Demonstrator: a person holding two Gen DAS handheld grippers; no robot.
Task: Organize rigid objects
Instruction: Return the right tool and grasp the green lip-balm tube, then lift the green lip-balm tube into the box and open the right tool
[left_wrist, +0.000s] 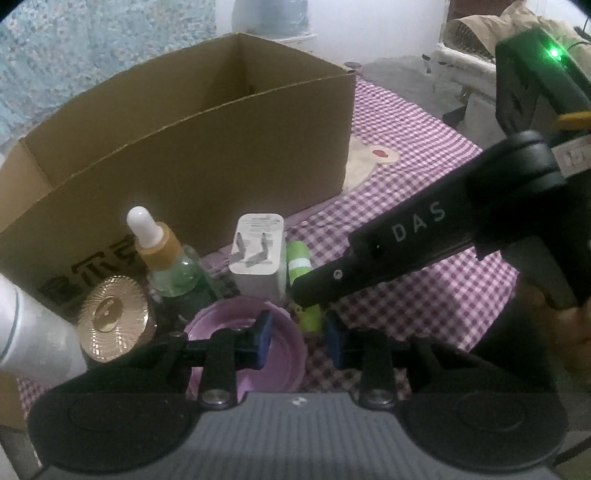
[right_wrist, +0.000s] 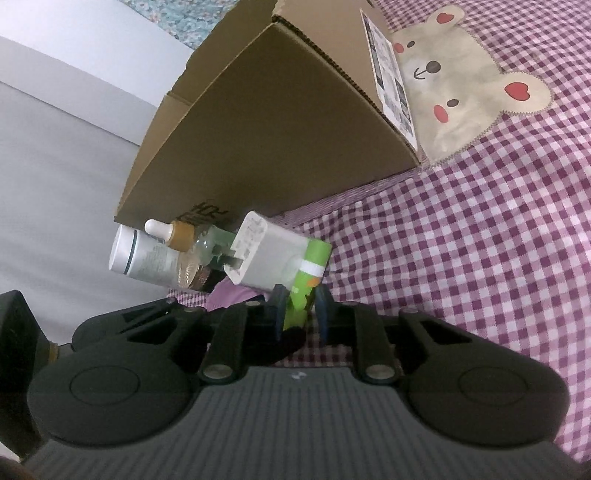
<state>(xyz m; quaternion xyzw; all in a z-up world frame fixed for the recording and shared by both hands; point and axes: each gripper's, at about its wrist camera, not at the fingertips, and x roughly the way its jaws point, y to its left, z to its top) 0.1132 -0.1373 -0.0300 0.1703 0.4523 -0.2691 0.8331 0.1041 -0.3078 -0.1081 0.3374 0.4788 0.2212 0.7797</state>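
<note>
The cardboard box (left_wrist: 192, 147) stands open just behind the crowded items on the checked cloth (right_wrist: 480, 258), with bare cloth to the right. My right gripper (right_wrist: 300, 308) is clenched on the green toy (right_wrist: 301, 295); my left gripper (left_wrist: 298, 338) straddles the pink lid's rim (left_wrist: 291, 332), whether pinching I cannot tell.

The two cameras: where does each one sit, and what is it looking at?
Left wrist: sits on the left tongs, looking down at the purple lid, charger and box; the right tongs' arm crosses in.
Right wrist: sits on the right tongs, shut on the green toy.
Shared: charger, dropper bottle, box, green toy.
</note>
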